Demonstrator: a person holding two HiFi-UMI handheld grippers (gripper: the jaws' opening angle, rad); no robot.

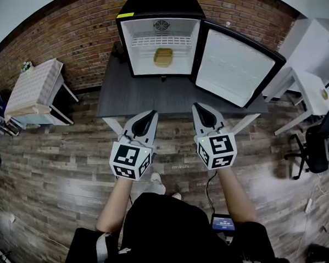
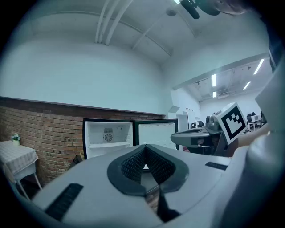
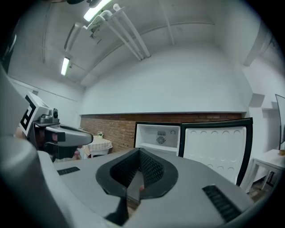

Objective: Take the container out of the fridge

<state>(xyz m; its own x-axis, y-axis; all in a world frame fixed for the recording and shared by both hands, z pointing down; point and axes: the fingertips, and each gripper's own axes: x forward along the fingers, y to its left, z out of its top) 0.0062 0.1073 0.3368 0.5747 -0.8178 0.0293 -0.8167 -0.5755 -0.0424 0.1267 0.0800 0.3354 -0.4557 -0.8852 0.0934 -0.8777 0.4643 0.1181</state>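
Observation:
A small black fridge [image 1: 158, 37] stands open on a dark table [image 1: 150, 97], its door [image 1: 235, 67] swung out to the right. Inside, under a white wire shelf, sits a yellowish container [image 1: 163, 57]. My left gripper [image 1: 152, 113] and right gripper [image 1: 199, 107] are held side by side at the table's near edge, well short of the fridge, both shut and empty. In the left gripper view the fridge [image 2: 108, 138] shows beyond the shut left gripper [image 2: 145, 145]. In the right gripper view the fridge [image 3: 158, 135] shows beyond the shut right gripper [image 3: 139, 149]. The container is hidden in both gripper views.
A small table with a checked cloth [image 1: 32, 88] stands at the left by the brick wall. A white desk [image 1: 312, 92] and a black office chair [image 1: 320, 143] are at the right. The floor is wood planks.

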